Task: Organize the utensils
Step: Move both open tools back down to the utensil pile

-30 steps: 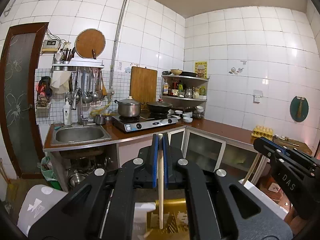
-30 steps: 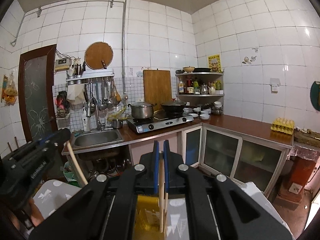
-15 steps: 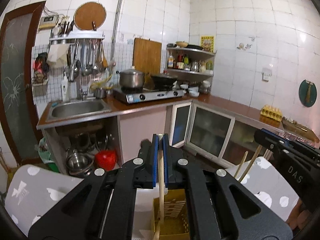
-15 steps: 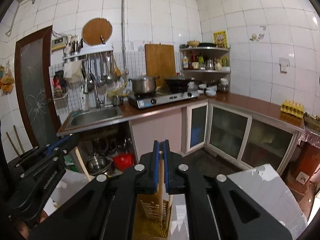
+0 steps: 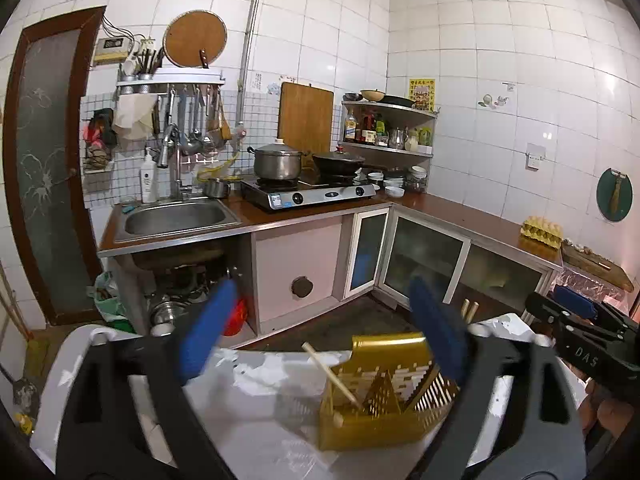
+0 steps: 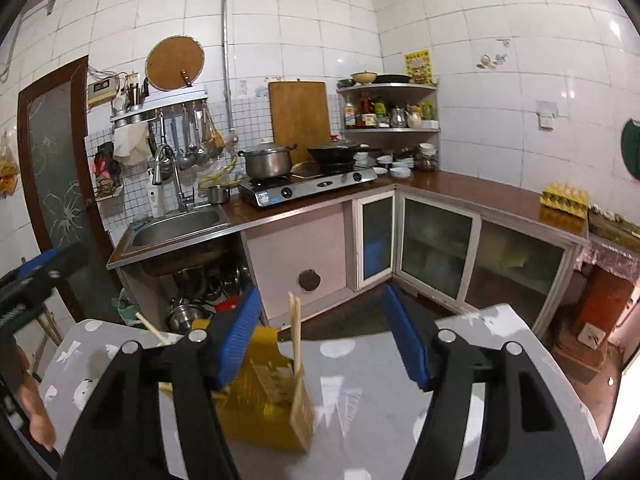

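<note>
1. Big white table (image 5: 260, 432) fills the near part of both views, with the kitchen counter (image 5: 460, 210) and sink (image 5: 176, 218) far behind it.
2. Left gripper (image 5: 320, 336) has its blue pads spread wide, nothing between them.
3. Right gripper (image 6: 320, 340) is also wide open and empty, hovering just over the table.
4. Gold slotted utensil basket (image 5: 384, 404) sits on the table, right of centre in the left wrist view and near-left in the right wrist view.
5. One wooden chopstick (image 5: 328, 372) leans tilted to the left inside the basket; a pair of chopsticks (image 6: 295, 336) stands nearly upright at its other end.
</note>
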`<control>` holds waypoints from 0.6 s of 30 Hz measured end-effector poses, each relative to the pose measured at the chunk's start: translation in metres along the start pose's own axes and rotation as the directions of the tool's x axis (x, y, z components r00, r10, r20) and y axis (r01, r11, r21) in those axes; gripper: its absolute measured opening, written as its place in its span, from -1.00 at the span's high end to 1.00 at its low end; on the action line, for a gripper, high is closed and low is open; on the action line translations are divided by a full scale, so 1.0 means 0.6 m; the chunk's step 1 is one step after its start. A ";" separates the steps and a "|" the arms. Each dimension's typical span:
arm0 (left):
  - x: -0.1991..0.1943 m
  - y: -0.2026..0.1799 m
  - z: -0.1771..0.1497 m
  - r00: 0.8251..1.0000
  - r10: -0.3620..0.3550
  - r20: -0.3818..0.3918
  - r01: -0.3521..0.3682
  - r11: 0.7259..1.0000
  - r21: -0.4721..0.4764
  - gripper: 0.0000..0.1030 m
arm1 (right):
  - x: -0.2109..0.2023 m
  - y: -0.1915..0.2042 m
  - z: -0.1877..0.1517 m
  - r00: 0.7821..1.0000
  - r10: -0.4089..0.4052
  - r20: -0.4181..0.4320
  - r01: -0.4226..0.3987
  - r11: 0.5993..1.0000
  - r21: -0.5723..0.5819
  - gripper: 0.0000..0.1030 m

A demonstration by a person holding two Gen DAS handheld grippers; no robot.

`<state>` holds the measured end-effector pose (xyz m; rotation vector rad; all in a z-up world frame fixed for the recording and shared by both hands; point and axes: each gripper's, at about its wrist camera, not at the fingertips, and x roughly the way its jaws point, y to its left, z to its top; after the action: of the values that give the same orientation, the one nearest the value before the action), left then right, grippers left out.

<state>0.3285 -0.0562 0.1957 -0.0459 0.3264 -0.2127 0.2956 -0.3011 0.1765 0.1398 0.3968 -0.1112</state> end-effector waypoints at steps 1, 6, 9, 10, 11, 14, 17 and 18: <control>-0.016 0.003 -0.005 1.000 0.007 0.002 -0.007 1.000 0.004 -0.90 | -0.010 -0.003 -0.008 1.000 -0.001 -0.006 0.001 1.000 -0.004 -0.28; -0.063 0.013 -0.048 0.999 0.020 -0.046 -0.019 1.000 0.022 -0.90 | -0.042 -0.006 -0.064 0.999 -0.024 -0.045 0.022 0.998 -0.055 -0.43; -0.074 0.023 -0.084 0.996 0.032 -0.084 -0.031 0.999 0.016 -0.90 | -0.049 -0.007 -0.111 0.996 -0.028 -0.083 0.023 0.998 -0.065 -0.52; -0.075 0.028 -0.101 0.994 0.039 -0.101 -0.039 0.999 0.007 -0.90 | -0.049 -0.008 -0.130 0.995 -0.026 -0.100 0.020 0.998 -0.062 -0.54; -0.076 0.034 -0.116 0.992 0.043 -0.116 -0.043 0.999 0.000 -0.90 | -0.048 -0.009 -0.150 0.993 -0.025 -0.119 0.018 0.998 -0.059 -0.56; -0.073 0.050 -0.168 0.984 0.051 -0.172 -0.056 0.998 -0.021 -0.90 | -0.037 -0.009 -0.202 0.985 -0.023 -0.171 0.013 0.998 -0.056 -0.57; -0.065 0.062 -0.219 0.970 0.070 -0.233 -0.075 0.997 -0.013 -0.90 | -0.025 -0.013 -0.252 0.973 -0.005 -0.232 -0.003 0.999 -0.036 -0.58; -0.061 0.066 -0.233 0.965 0.074 -0.252 -0.081 0.997 -0.017 -0.90 | -0.022 -0.013 -0.262 0.969 0.000 -0.246 -0.007 1.000 -0.028 -0.58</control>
<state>0.2572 -0.0110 0.0720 -0.0328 0.5829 -0.1361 0.2234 -0.2832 0.0373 0.1262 0.6453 -0.0849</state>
